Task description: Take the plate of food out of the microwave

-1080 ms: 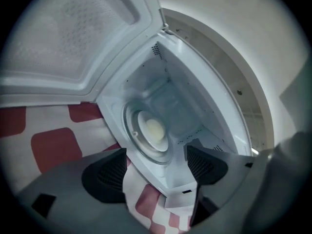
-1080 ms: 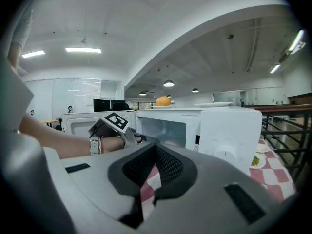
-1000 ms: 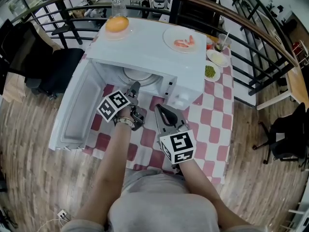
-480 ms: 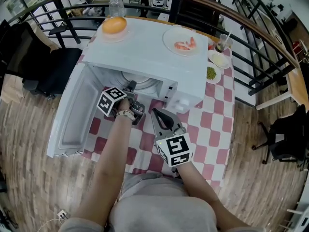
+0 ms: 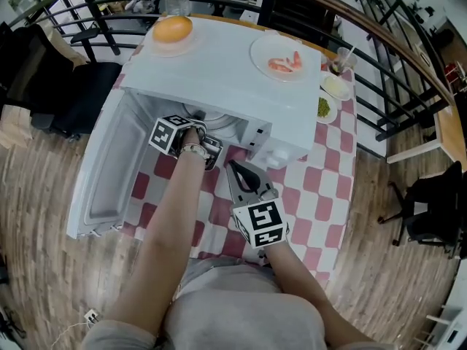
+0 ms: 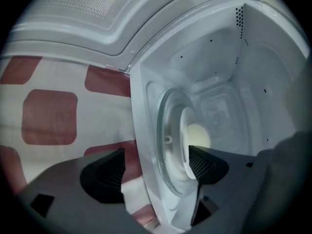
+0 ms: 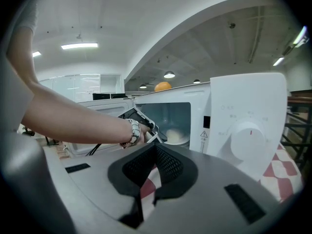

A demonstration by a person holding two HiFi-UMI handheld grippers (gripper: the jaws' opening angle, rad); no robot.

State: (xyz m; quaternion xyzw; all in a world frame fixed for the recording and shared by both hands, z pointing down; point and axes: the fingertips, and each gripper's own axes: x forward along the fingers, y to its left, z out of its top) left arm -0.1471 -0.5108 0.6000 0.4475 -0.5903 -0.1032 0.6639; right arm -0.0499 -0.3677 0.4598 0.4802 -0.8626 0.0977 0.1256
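head view: left gripper (image 5: 197, 128) has slid into the open microwave (image 5: 219, 79) | left gripper view: jaws wide apart, holding nothing – plate of food (image 6: 191, 141) sits on the turntable (image 6: 168, 147), one pad at its rim, grab looks next | right gripper view: right gripper (image 7: 156, 149) closed, empty, outside

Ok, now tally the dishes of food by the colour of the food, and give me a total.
Orange: 1, orange-food plate
Pink: 1, pink-food plate
Green: 1, green-food dish
Pale: 2, pale-food dish and plate inside the microwave
Total: 5
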